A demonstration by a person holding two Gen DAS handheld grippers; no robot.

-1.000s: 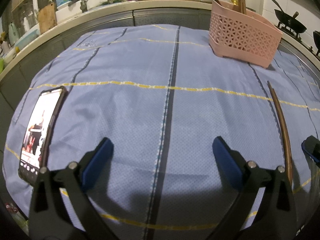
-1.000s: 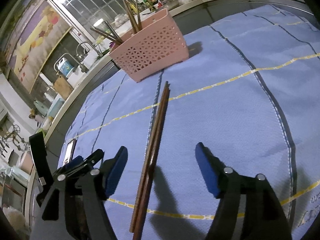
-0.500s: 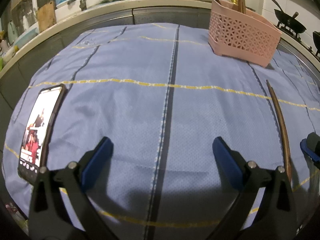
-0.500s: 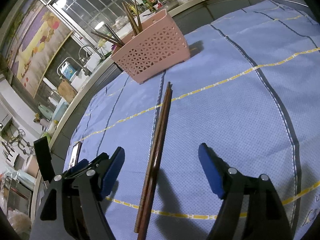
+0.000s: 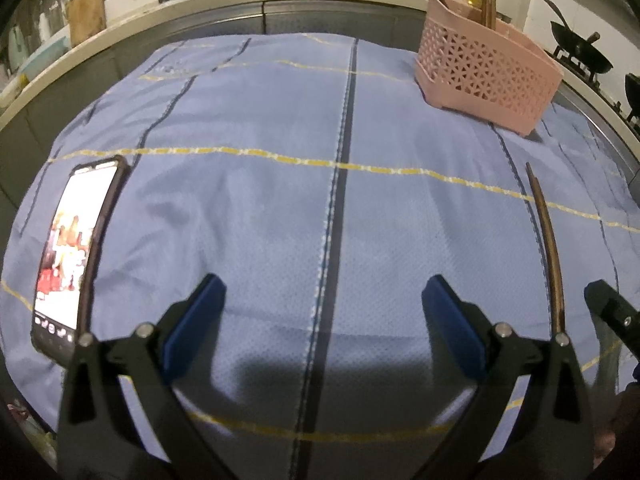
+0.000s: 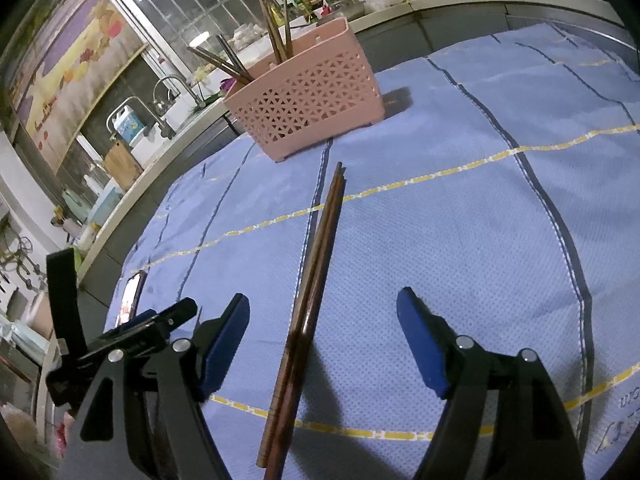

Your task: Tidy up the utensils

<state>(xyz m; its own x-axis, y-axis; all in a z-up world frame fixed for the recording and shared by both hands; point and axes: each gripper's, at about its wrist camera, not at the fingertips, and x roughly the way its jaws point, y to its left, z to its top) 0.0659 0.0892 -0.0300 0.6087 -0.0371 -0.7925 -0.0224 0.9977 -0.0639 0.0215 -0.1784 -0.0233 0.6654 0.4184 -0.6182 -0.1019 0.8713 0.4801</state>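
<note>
1. The right hand-held gripper, black-armed with blue pads, has its jaws standing wide apart and nothing pressed between them; it points down and forward over the bench.
2. A pair of long dark-brown wooden chopsticks lies flat on the cloth between those two fingers, nearer the left pad than the right, touching neither as far as the right wrist view shows. The thick ends reach back under the gripper toward the camera; the thin tips point away, toward the basket.
3. The two sticks lie side by side, touching along most of their length.
4. The left hand-held gripper also has its jaws apart, with only bare cloth between the blue pads. In its view the chopsticks lie off to the right, outside its right finger, and beyond them a tip of the right gripper shows at the frame edge.
5. A blue woven cloth with dark stripes and yellow dashed lines covers the bench under both grippers.
6. A black smartphone with a lit screen lies on the cloth to the left of the left gripper, near the cloth's edge.
7. A pink perforated plastic basket stands at the far side of the cloth, well beyond the chopstick tips and apart from them; several more sticks and utensil handles stand upright in it.
</note>
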